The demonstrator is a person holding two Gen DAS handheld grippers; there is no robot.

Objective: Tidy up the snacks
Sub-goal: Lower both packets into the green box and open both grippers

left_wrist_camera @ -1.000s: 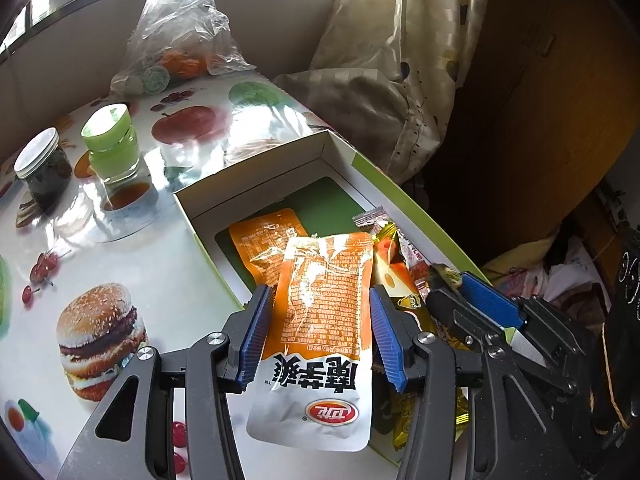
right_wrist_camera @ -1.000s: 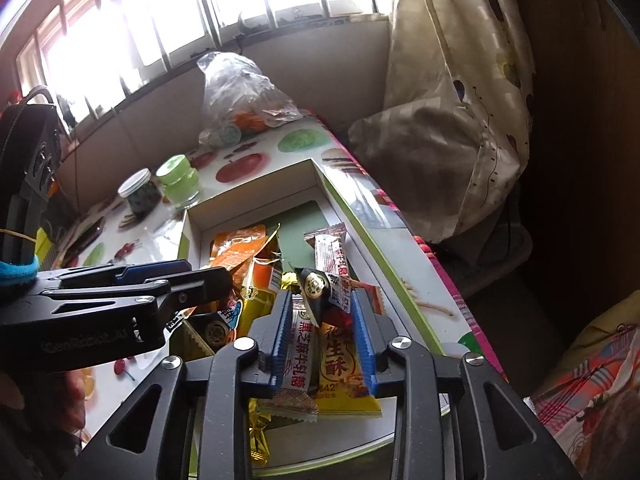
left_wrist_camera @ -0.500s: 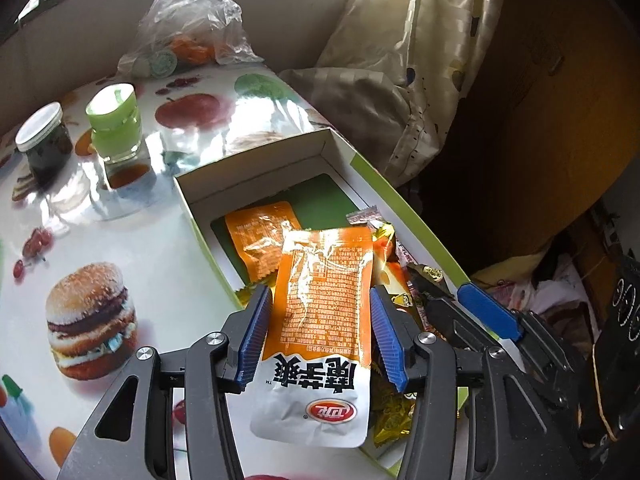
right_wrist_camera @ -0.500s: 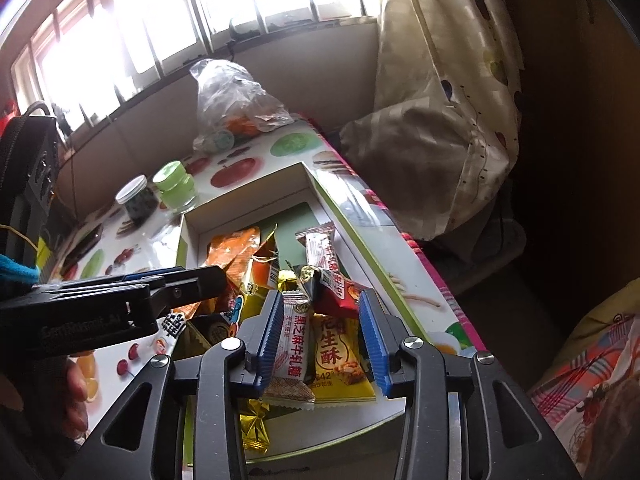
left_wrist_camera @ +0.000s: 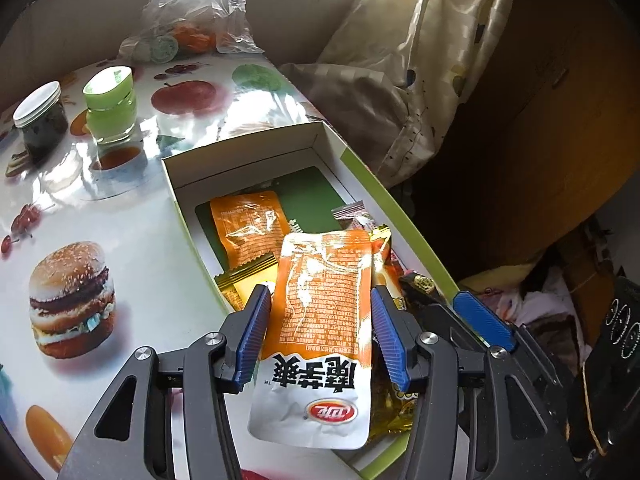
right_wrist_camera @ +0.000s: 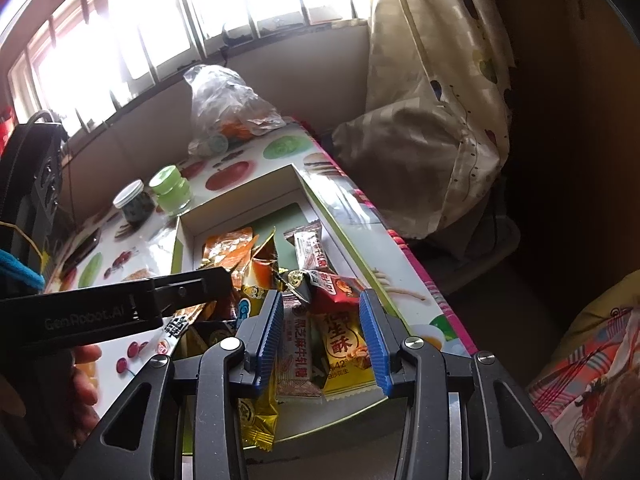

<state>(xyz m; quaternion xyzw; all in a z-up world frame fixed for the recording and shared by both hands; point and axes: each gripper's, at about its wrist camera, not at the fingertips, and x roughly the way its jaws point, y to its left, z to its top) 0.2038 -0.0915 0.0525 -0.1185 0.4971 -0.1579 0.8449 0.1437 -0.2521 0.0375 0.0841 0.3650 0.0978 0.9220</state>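
My left gripper (left_wrist_camera: 320, 312) is shut on an orange-and-white snack pouch (left_wrist_camera: 320, 320) and holds it over the near end of the open green-edged box (left_wrist_camera: 360, 176). A second orange pouch (left_wrist_camera: 250, 226) lies flat in the box, beside several small wrapped snacks. My right gripper (right_wrist_camera: 320, 320) is open above the box's near end. A white bar (right_wrist_camera: 298, 348) and a yellow peanut-crisp pack (right_wrist_camera: 344, 348) lie in the box between and below its fingers. The left gripper also shows in the right wrist view (right_wrist_camera: 192, 284), with the pouch (right_wrist_camera: 176, 326) edge-on.
The fruit-print table (left_wrist_camera: 132, 240) carries a green-lidded jar (left_wrist_camera: 110, 108), a dark jar (left_wrist_camera: 40, 120) and a clear plastic bag (left_wrist_camera: 192, 12) at the back. A curtain (right_wrist_camera: 432, 120) hangs right of the table edge. Clutter lies on the floor.
My right gripper's jaws have opened wider and let go of the white bar, which now lies in the box. My left gripper has shifted a little with the pouch still in it.
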